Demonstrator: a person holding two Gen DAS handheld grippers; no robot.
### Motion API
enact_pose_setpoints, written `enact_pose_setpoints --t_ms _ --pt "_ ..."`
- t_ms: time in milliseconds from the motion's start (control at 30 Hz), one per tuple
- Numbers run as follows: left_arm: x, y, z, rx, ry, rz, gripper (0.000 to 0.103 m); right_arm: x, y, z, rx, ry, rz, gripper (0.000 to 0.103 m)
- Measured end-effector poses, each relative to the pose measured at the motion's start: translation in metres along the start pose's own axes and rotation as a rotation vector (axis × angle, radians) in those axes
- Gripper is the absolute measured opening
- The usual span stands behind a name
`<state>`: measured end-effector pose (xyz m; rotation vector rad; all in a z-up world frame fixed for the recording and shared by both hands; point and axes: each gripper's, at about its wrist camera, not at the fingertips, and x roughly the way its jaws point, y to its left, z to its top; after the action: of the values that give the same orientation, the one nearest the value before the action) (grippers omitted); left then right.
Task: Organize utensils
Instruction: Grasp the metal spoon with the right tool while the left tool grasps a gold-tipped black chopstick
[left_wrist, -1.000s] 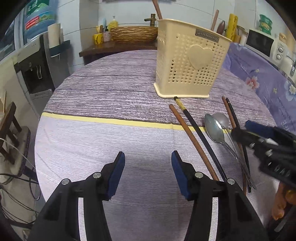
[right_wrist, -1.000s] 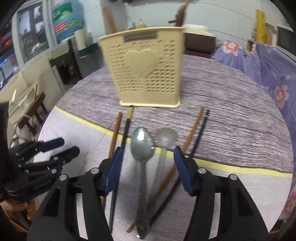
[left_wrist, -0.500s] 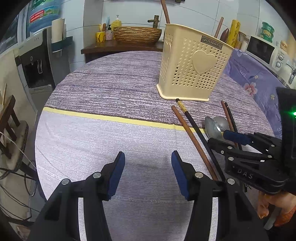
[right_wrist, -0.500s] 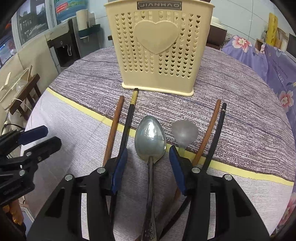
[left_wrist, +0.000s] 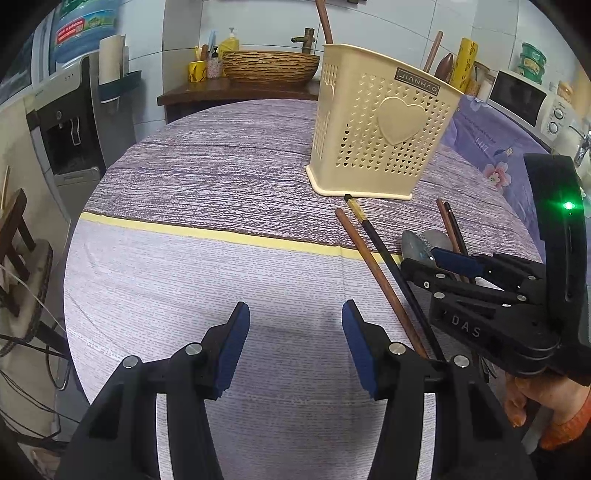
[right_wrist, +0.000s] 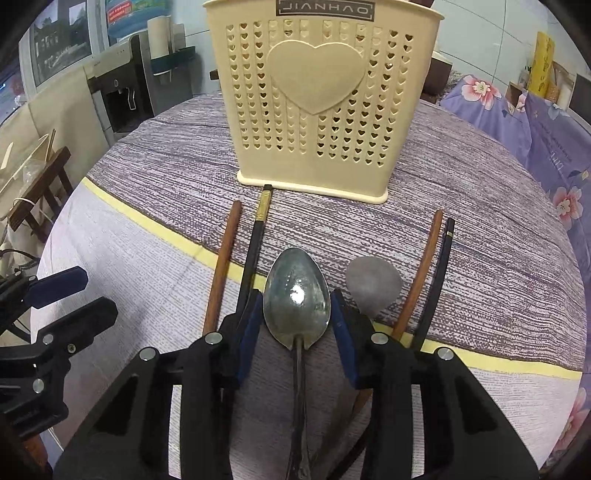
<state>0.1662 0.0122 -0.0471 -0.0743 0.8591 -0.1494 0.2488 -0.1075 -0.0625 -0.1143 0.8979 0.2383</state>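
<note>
A cream utensil basket (right_wrist: 321, 99) with heart holes stands on the round table; it also shows in the left wrist view (left_wrist: 380, 133). In front of it lie a metal spoon (right_wrist: 297, 295), a second greyish spoon (right_wrist: 373, 286), a brown and a black chopstick on the left (right_wrist: 225, 254), and another such pair on the right (right_wrist: 424, 266). My right gripper (right_wrist: 296, 306) is open, low over the table, its fingers either side of the metal spoon's bowl. My left gripper (left_wrist: 295, 332) is open and empty over bare cloth, left of the chopsticks (left_wrist: 369, 258).
The table has a striped purple cloth (left_wrist: 221, 177) with a yellow band. A water dispenser (left_wrist: 66, 122) and a wooden stool (left_wrist: 14, 236) stand to the left, a sideboard with a woven bowl (left_wrist: 269, 66) behind, a microwave (left_wrist: 517, 96) at the right.
My right gripper has moved forward and down until its fingers flank the metal spoon's bowl. The left gripper has stayed open in nearly the same place.
</note>
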Motion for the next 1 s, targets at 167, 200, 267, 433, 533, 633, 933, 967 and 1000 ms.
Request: enact_pose_setpoints --t_ms 167,200,267,433,533,633,933,967,1000 --pt "0.006 -0.002 0.002 -0.005 0.017 -0.011 0.052 -0.005 -0.007 -0.001 0.047 -0.014 0.043 0.038" --pt "0.007 -0.002 0.003 -0.006 0.019 -0.015 0.052 -0.009 -0.01 -0.001 0.063 -0.028 0.052 0.038" --pt "0.01 -0.003 0.007 -0.011 0.027 -0.027 0.052 -0.022 -0.014 -0.001 0.087 -0.063 0.057 0.038" --pt "0.02 -0.016 0.024 -0.019 0.044 -0.08 0.052 -0.059 -0.027 0.002 0.144 -0.144 0.085 0.038" --pt "0.028 -0.03 0.034 -0.002 0.054 -0.098 0.049 -0.088 -0.033 0.003 0.153 -0.197 0.092 0.038" --pt "0.037 -0.039 0.04 0.012 0.059 -0.074 0.043 -0.109 -0.039 0.003 0.149 -0.234 0.095 0.038" --pt "0.058 -0.045 0.051 -0.022 0.098 -0.024 0.028 -0.133 -0.057 -0.01 0.183 -0.291 0.083 0.038" --pt "0.06 -0.047 0.052 -0.018 0.099 -0.011 0.027 -0.133 -0.058 -0.01 0.185 -0.291 0.084 0.038" --pt "0.062 -0.047 0.052 -0.019 0.105 -0.007 0.027 -0.133 -0.059 -0.012 0.187 -0.293 0.085 0.038"
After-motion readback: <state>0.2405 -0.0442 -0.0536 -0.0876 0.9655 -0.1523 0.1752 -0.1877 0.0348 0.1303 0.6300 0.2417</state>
